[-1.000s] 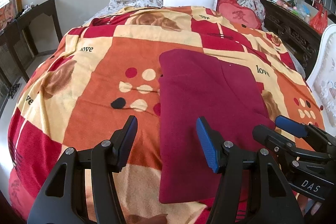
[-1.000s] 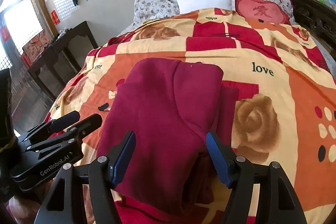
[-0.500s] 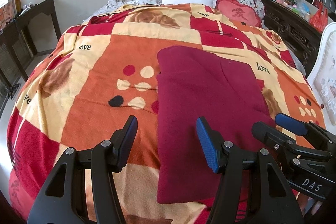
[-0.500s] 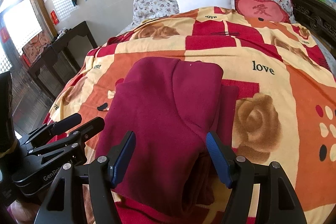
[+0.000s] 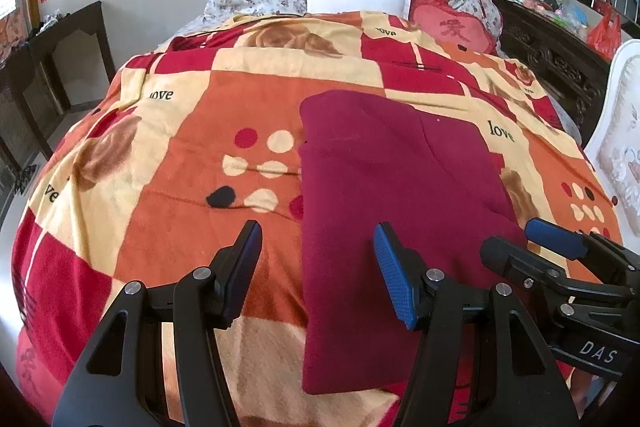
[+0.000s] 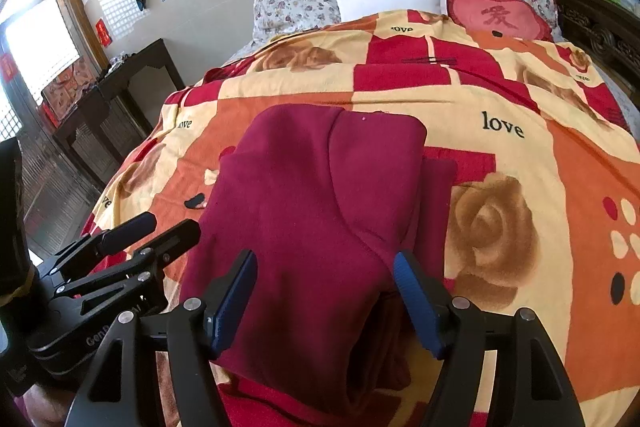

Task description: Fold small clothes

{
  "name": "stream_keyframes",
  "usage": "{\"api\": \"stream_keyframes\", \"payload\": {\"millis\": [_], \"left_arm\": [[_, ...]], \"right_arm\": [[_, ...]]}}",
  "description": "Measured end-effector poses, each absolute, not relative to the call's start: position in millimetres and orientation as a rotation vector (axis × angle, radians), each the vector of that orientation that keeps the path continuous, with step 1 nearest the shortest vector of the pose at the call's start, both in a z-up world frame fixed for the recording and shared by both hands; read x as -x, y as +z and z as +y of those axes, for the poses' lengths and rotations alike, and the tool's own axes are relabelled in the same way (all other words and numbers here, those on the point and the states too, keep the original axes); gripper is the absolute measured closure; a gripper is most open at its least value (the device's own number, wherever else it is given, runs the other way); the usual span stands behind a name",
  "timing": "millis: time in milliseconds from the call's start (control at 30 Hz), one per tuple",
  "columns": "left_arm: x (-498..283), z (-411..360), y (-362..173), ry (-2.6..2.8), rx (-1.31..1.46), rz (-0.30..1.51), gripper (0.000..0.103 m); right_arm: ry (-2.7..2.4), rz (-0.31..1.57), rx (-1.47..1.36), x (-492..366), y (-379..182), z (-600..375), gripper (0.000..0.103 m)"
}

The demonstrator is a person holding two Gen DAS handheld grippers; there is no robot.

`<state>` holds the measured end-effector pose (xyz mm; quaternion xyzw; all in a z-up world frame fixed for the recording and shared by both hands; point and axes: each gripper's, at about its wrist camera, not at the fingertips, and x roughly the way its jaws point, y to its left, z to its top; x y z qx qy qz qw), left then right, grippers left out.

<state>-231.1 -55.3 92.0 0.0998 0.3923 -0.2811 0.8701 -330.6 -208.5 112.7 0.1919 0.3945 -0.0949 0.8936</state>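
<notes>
A maroon garment (image 5: 392,179) lies folded flat on the blanket (image 5: 168,155) at the near end of the bed. The left hand-held gripper (image 5: 316,259) hangs over its near left edge, spread wide, holding nothing. The right hand-held gripper (image 6: 324,287) — also wide and empty — hangs over its near right part.

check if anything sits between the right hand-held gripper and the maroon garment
Nothing visible does. The right hand-held gripper is open right over the near end of the folded maroon garment, which lies on the blanket. The left hand-held gripper is off to the side.
</notes>
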Motion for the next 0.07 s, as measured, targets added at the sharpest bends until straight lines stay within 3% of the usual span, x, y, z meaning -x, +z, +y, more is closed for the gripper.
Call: {"api": "stream_keyframes", "payload": {"millis": [67], "left_arm": [[228.1,-54.1,92.5,-0.585,-0.212,0.823,0.045]], "right_arm": [[-0.194,0.816,-0.407,331.0,112.3,-209.8,0.034]]}}
